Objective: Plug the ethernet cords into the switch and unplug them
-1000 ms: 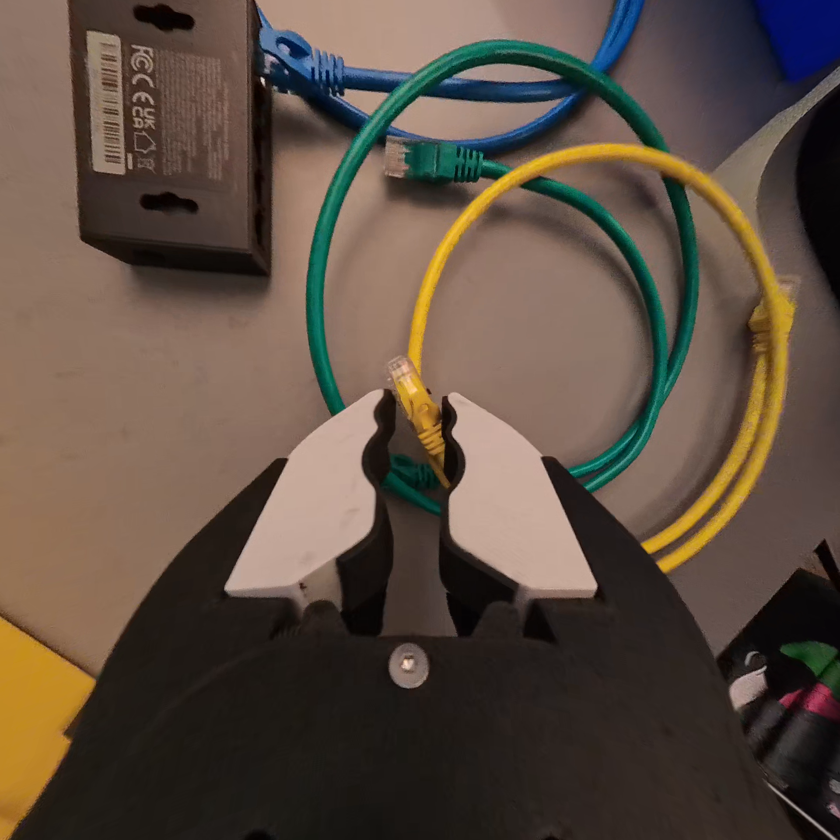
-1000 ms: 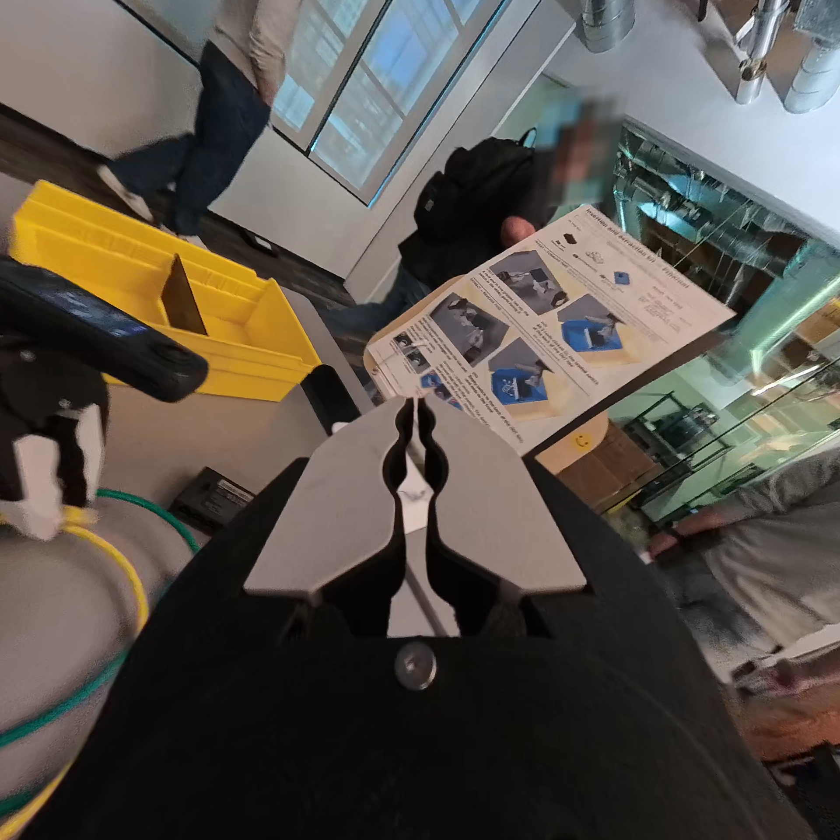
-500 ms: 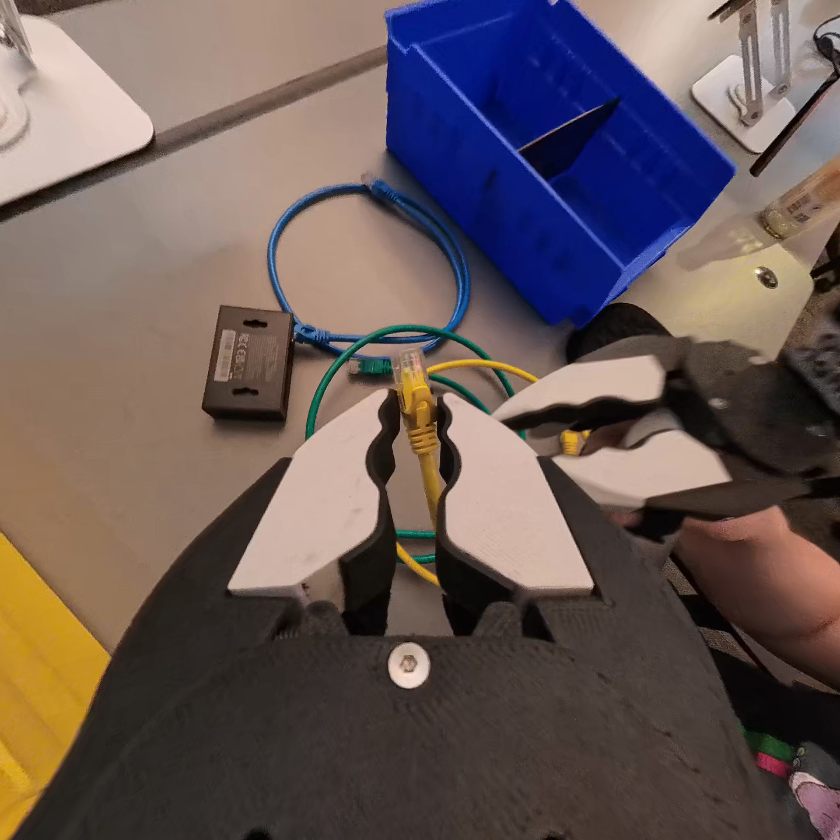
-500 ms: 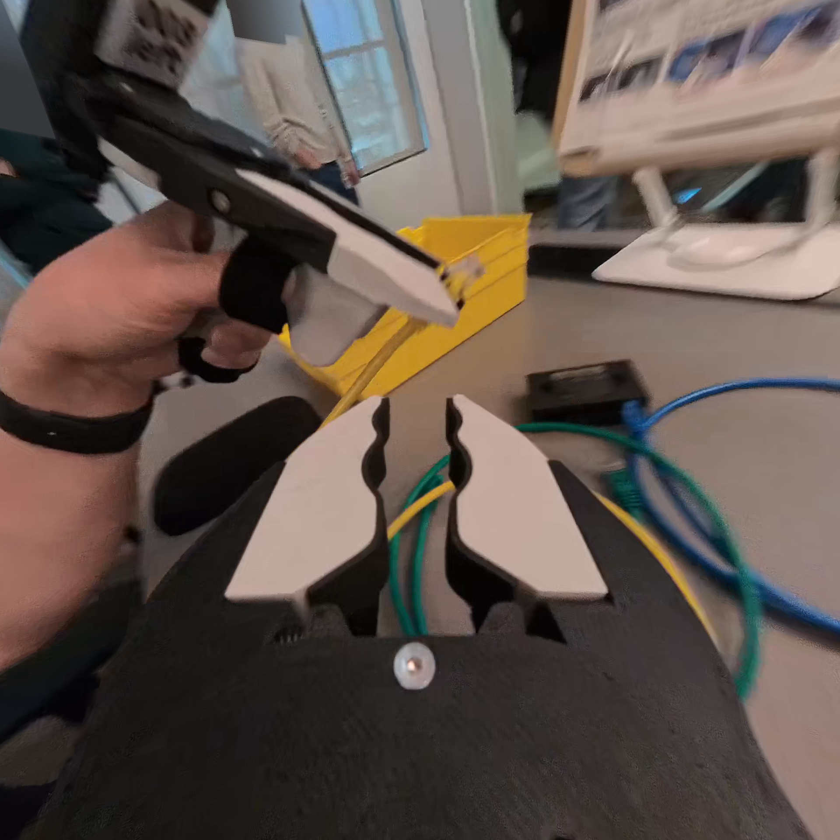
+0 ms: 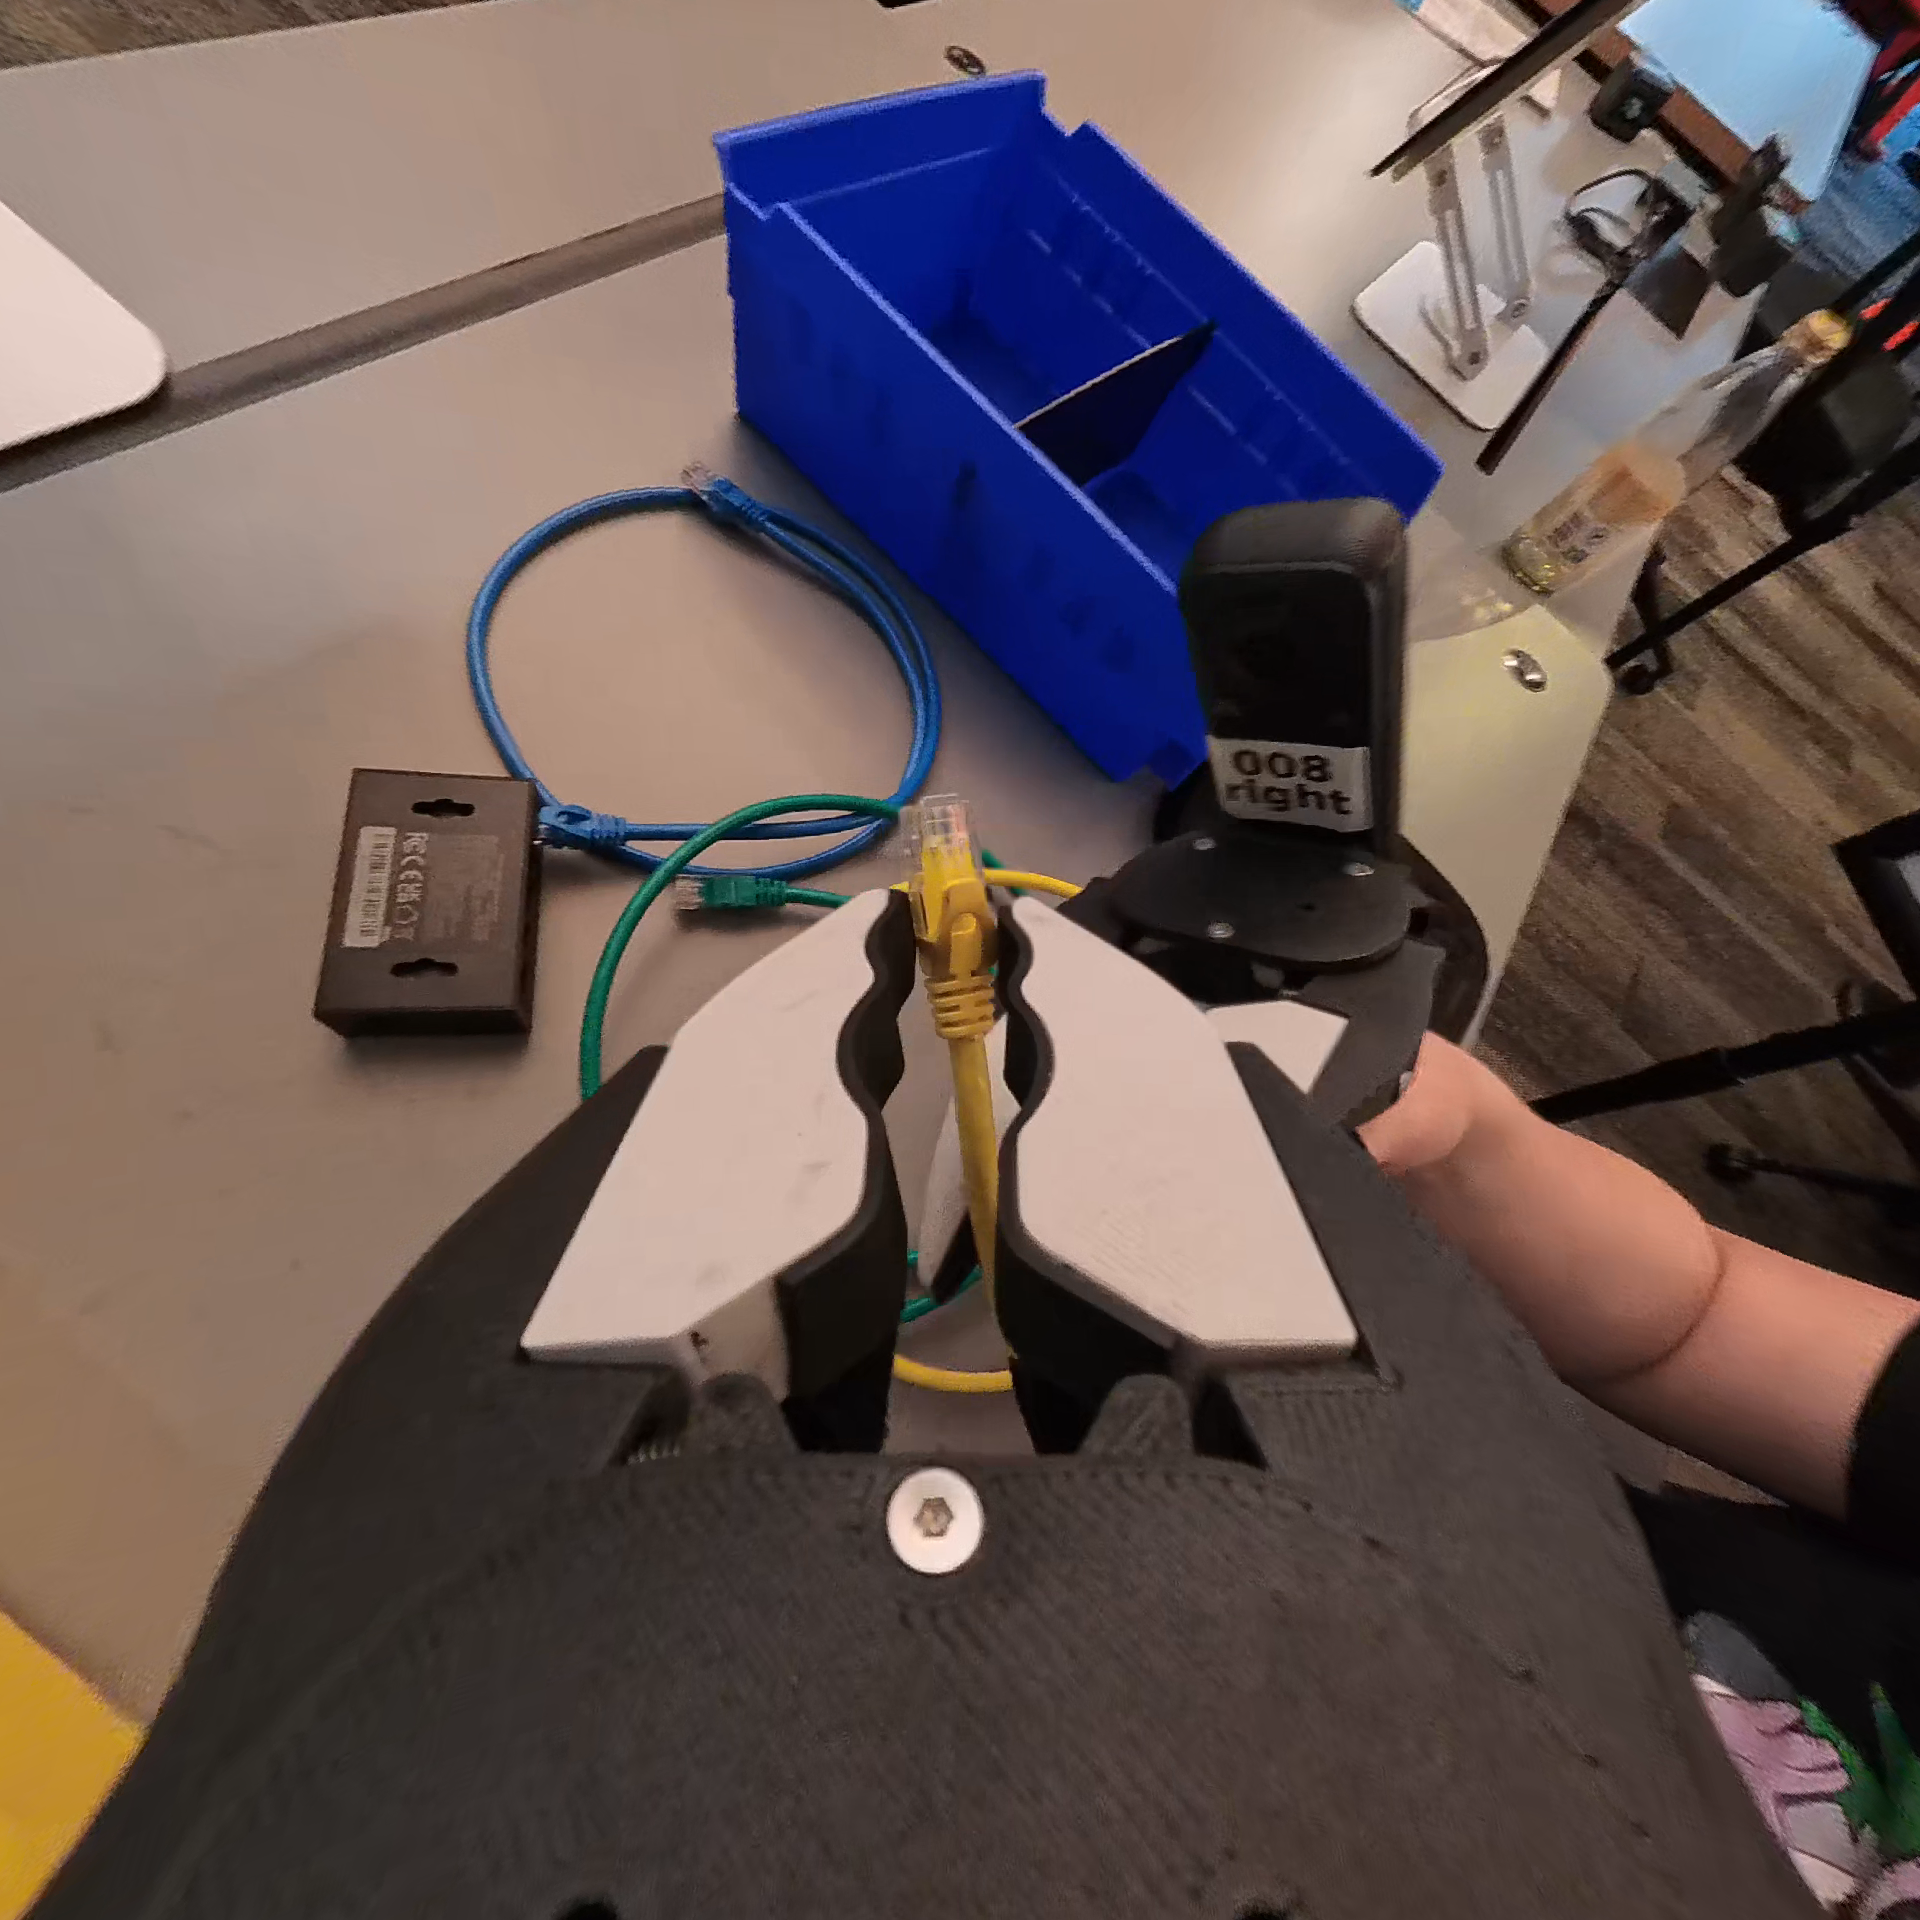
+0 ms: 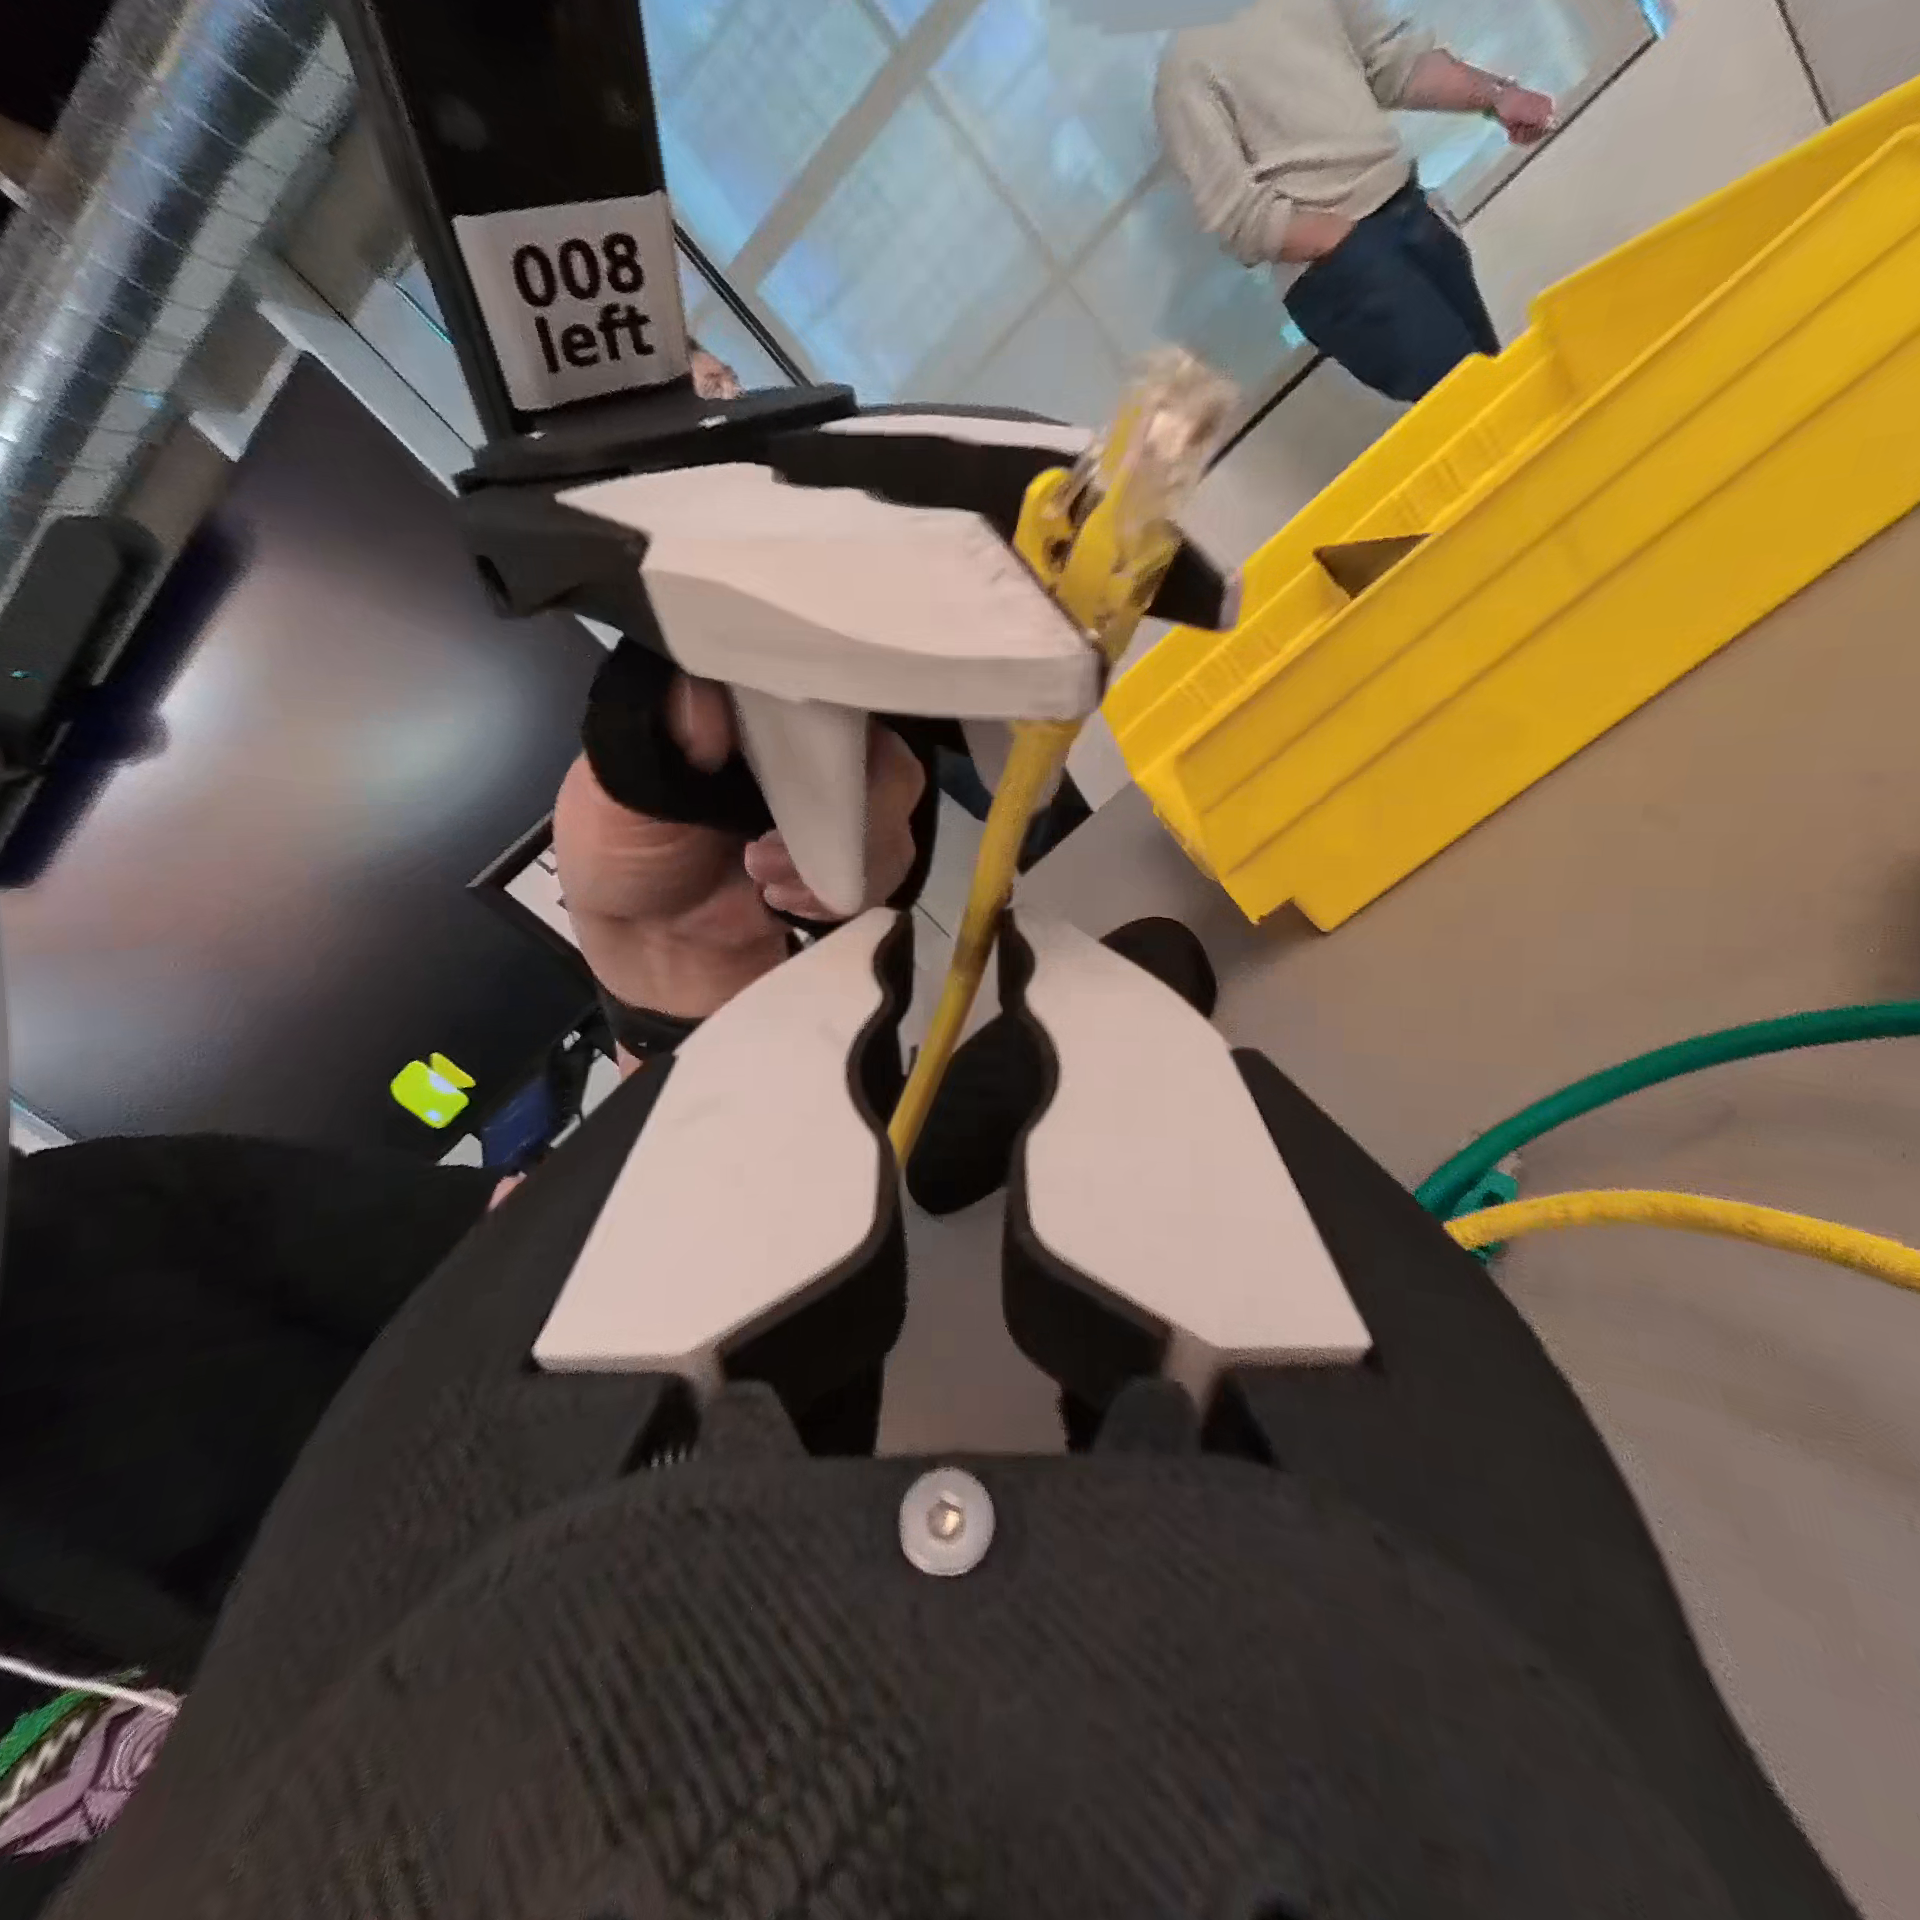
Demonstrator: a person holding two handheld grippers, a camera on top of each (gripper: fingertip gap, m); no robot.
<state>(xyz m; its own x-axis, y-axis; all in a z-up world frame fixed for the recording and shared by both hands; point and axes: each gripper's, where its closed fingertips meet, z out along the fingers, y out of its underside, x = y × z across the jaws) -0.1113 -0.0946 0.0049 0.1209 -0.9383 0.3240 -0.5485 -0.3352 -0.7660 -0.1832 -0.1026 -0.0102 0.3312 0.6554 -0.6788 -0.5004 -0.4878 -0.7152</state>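
Observation:
My left gripper (image 5: 951, 920) is shut on the yellow cord's plug (image 5: 948, 883) and holds it upright above the table. It also shows in the right wrist view (image 6: 1101, 561). My right gripper (image 6: 954, 935) sits just below it. Its jaws are slightly apart, with the yellow cord (image 6: 977, 894) running between the tips without a clear pinch. The black switch (image 5: 431, 904) lies label-up on the table. The blue cord (image 5: 577, 828) is plugged into it. The green cord's plug (image 5: 727, 891) lies loose beside the switch.
A blue bin (image 5: 1039, 384) stands behind the cords. A yellow bin (image 6: 1558, 571) stands on the table's other side. The right gripper's body (image 5: 1288, 914) and a person's forearm (image 5: 1558, 1247) are close on the right. Another person (image 6: 1330, 156) stands by the windows. About 7 centimetres separates my left fingertips from my right. The black switch (image 5: 431, 904) is about equally far from each gripper, around 20 centimetres.
My right gripper has moved in under the left one, and its jaws have narrowed around the yellow cord. My left gripper still holds the yellow plug, now higher above the table.

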